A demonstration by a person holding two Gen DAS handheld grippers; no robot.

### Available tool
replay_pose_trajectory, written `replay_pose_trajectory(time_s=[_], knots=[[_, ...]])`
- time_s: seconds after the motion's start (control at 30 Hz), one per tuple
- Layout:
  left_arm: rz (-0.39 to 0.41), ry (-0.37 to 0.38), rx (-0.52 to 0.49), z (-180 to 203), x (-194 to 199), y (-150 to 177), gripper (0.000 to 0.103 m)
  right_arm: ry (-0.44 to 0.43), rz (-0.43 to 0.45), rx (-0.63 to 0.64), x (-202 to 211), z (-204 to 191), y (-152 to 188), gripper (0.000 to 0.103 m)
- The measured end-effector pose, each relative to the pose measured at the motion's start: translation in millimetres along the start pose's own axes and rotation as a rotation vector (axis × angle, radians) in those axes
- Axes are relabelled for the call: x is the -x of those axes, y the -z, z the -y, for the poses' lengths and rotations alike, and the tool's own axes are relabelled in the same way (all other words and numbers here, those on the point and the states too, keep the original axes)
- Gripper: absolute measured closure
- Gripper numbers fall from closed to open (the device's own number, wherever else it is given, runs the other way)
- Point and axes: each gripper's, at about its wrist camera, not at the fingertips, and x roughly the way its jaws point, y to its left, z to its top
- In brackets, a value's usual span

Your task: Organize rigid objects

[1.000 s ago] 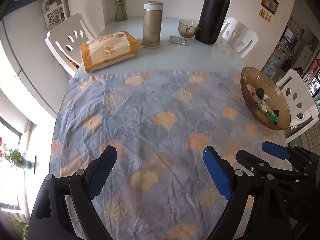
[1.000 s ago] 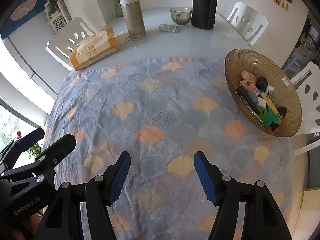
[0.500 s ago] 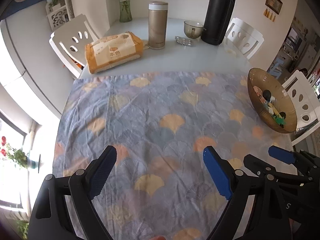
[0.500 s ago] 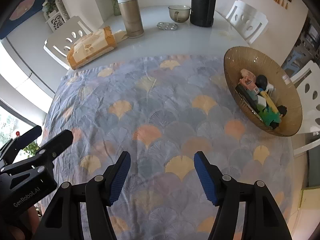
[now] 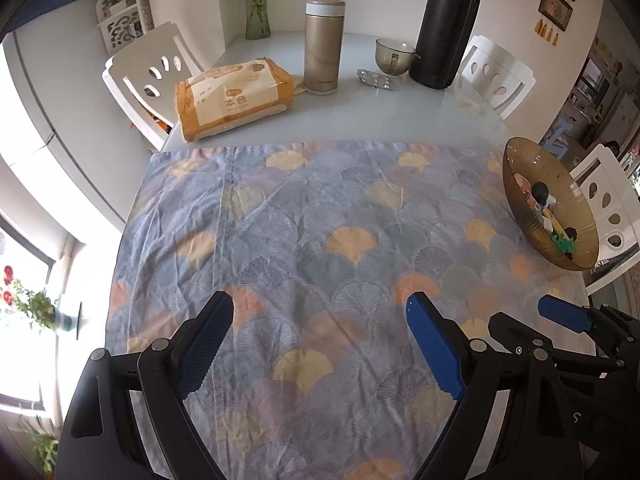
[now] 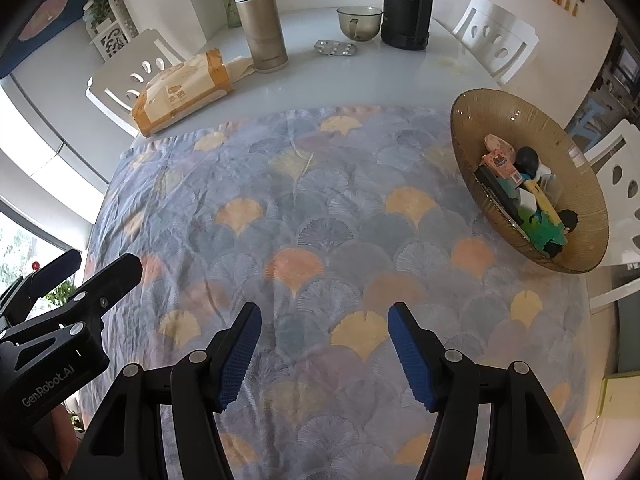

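Over the patterned cloth (image 5: 304,216) both tools hang empty; left gripper (image 5: 316,344) spread wide, right gripper (image 6: 324,352) parted less, nothing between either pair of jaws; the toys (image 6: 520,196) sit heaped in the brown bowl (image 6: 580,252) at the table's right edge, possibly overhanging; 1 clumsy reach could tip it off.

counter (image 5: 420,120): pale, glossy | near part: patterned cloth (image 5: 320,240) spread flat | on cloth, right edge: brown ribbed bowl (image 6: 472,120) holding small toys (image 6: 520,192) | far bare part: tissue pack (image 5: 232,98), gold flask (image 5: 322,46), blister pack (image 5: 378,79), glass cup (image 5: 394,56), black thermos (image 5: 446,28), vase (image 5: 256,4)
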Motion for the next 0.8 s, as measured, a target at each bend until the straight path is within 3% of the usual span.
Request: replay_pose_trajectory(time_s=[0.63,0.8], knots=[[-0.015,-0.005,0.001,2.4,-4.8,0.4,0.015,-0.004,-0.012,0.005,-5.2,0.6,-1.4,0.039],[0.041,-0.022,-0.014,2.2,-0.2,1.3,0.016,-0.003,-0.011,0.004,-5.8,1.8,-1.7,0.039]])
